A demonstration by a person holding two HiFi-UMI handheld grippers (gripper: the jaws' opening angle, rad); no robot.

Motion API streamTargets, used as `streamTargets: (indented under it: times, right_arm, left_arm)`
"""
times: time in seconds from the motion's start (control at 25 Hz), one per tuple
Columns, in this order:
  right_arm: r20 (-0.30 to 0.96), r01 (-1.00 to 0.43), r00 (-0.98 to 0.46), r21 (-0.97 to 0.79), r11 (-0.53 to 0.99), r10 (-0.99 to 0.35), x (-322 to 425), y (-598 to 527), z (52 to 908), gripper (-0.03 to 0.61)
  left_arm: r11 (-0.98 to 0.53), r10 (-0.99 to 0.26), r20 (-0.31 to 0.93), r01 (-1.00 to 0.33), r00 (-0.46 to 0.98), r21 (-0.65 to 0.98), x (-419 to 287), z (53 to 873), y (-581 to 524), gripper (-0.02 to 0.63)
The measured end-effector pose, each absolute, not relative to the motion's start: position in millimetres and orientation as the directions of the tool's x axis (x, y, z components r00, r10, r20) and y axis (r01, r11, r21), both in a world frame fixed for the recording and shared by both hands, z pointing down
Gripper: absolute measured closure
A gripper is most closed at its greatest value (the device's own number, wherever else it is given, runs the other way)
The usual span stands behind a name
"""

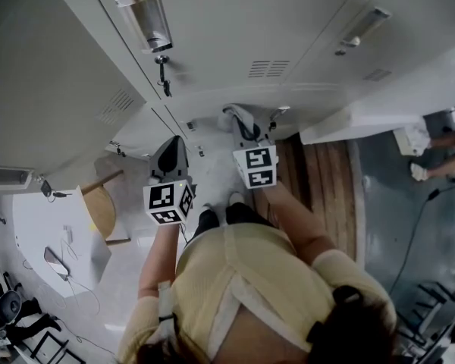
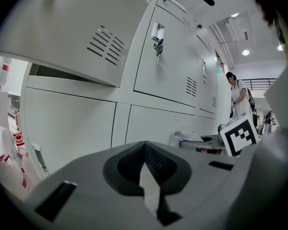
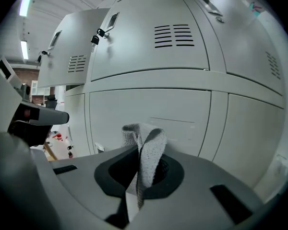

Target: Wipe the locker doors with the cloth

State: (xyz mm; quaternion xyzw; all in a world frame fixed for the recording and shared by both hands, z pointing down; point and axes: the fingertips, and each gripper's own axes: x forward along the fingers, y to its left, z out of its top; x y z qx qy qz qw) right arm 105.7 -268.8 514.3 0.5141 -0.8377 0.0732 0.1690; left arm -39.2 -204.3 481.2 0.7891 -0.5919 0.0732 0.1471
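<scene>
Grey locker doors point(image 1: 235, 29) fill the top of the head view. A key hangs from one lock point(image 1: 164, 74). My right gripper point(image 1: 241, 121) is shut on a grey mesh cloth point(image 1: 236, 113) close to the lower doors. In the right gripper view the cloth point(image 3: 148, 145) sticks up folded from between the jaws, in front of a lower locker door point(image 3: 153, 111), not touching it as far as I can tell. My left gripper point(image 1: 169, 144) is to the left, shut and empty. In its own view it point(image 2: 145, 150) points at a lower door point(image 2: 67, 123), with the right gripper's marker cube point(image 2: 240, 134) off to the right.
An upper locker door point(image 2: 62, 32) at the left stands swung open. A round wooden stool point(image 1: 100, 207) and a white table point(image 1: 38, 226) with cables are at the left. A person point(image 2: 238, 96) stands far along the lockers. A wooden floor strip point(image 1: 322, 196) lies at the right.
</scene>
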Motion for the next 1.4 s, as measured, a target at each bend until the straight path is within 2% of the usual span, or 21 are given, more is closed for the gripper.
streamTargets:
  times: [0.92, 1.4]
  right_arm:
    - [0.387, -0.947, -0.257, 0.084, 0.311, -0.886, 185, -275, 523, 0.568]
    - [0.378, -0.865, -0.464, 0.001, 0.501, -0.801, 127, -239, 514, 0.569]
  left_arm:
    - [-0.345, -0.884, 0.282, -0.927, 0.373, 0.146, -3, 477, -219, 0.629]
    - [-0.286, -0.896, 0.299, -0.942, 0.328, 0.176, -27, 487, -202, 0.627]
